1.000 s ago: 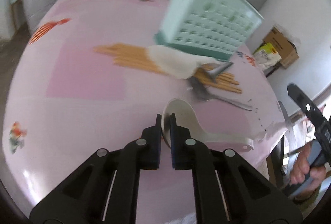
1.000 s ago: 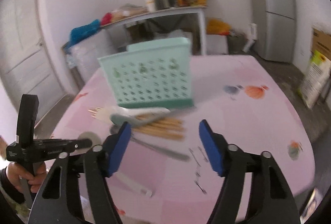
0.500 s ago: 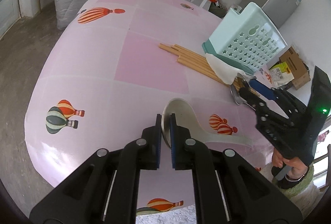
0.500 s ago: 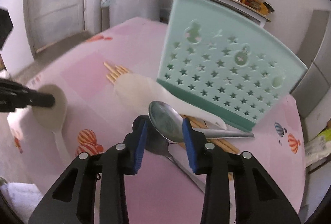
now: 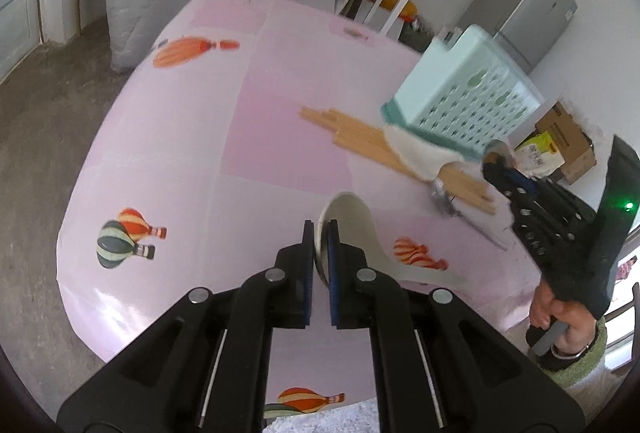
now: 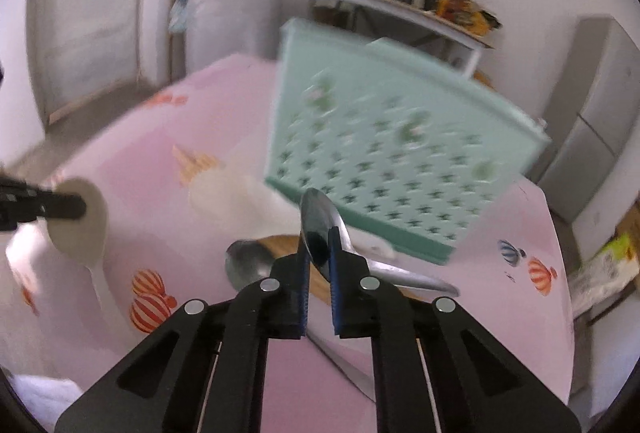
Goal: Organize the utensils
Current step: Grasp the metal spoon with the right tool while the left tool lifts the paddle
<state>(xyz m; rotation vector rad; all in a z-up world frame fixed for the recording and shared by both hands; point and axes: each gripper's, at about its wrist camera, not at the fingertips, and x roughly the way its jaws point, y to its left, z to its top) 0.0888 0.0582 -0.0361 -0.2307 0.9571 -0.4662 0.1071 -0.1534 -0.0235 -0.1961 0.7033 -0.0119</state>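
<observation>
My left gripper [image 5: 320, 237] is shut on the bowl of a white ceramic spoon [image 5: 360, 233] and holds it above the pink table [image 5: 168, 153]. My right gripper [image 6: 319, 245] is shut on the bowl of a metal spoon [image 6: 320, 217], lifted off the table near the mint perforated basket [image 6: 392, 161]. The white spoon also shows at the left of the right wrist view [image 6: 80, 229]. A second metal spoon [image 6: 248, 267], another white spoon [image 5: 416, 153] and a bundle of wooden chopsticks [image 5: 360, 141] lie in front of the basket [image 5: 468, 97].
The tablecloth has balloon prints [image 5: 124, 237]. The table edge runs close in front of me. A fridge [image 5: 520, 9] and a cardboard box [image 5: 568, 137] stand beyond the table on the right. A shelf table [image 6: 400, 9] with bottles stands behind.
My right gripper has closed on the metal spoon and lifted it off the table. My left gripper still holds the white spoon and has shifted slightly.
</observation>
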